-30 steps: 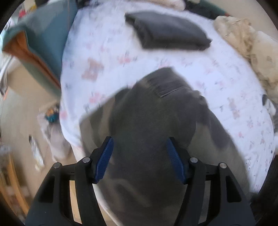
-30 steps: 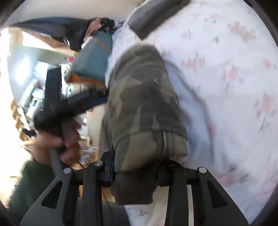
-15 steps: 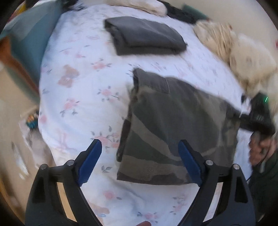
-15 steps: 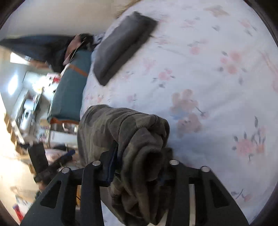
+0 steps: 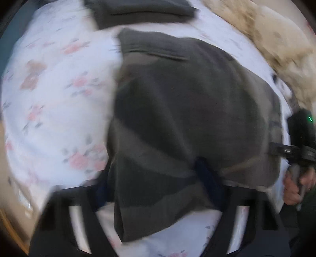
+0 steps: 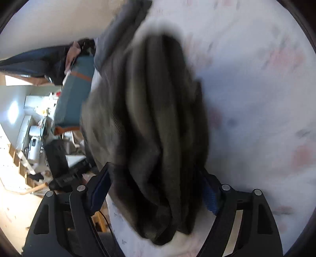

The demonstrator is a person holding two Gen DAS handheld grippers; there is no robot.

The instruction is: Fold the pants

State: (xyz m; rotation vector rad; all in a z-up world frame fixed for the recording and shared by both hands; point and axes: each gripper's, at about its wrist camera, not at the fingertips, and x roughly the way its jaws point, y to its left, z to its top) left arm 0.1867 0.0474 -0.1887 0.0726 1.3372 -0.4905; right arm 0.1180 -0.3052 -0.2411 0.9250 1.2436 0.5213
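The camouflage pants (image 5: 177,122) lie folded into a thick bundle on the floral bed sheet (image 5: 49,83). My left gripper (image 5: 156,185) has its jaws wide apart around the bundle's near edge, its blue pads half hidden by the cloth. In the right wrist view the bundled pants (image 6: 154,122) fill the middle, and my right gripper (image 6: 156,189) has its jaws spread wide on either side of the thick folds. The right gripper's body also shows at the right edge of the left wrist view (image 5: 300,138). Both views are blurred.
A folded dark grey garment (image 5: 138,9) lies at the far side of the bed. A cream fluffy blanket (image 5: 276,39) lies at the back right. A teal box (image 6: 73,94) stands beyond the bed's left edge, with a cluttered floor beyond it.
My left gripper has moved in onto the near edge of the pants. My right gripper's jaws have opened from a tight grip to wide apart around the bundle.
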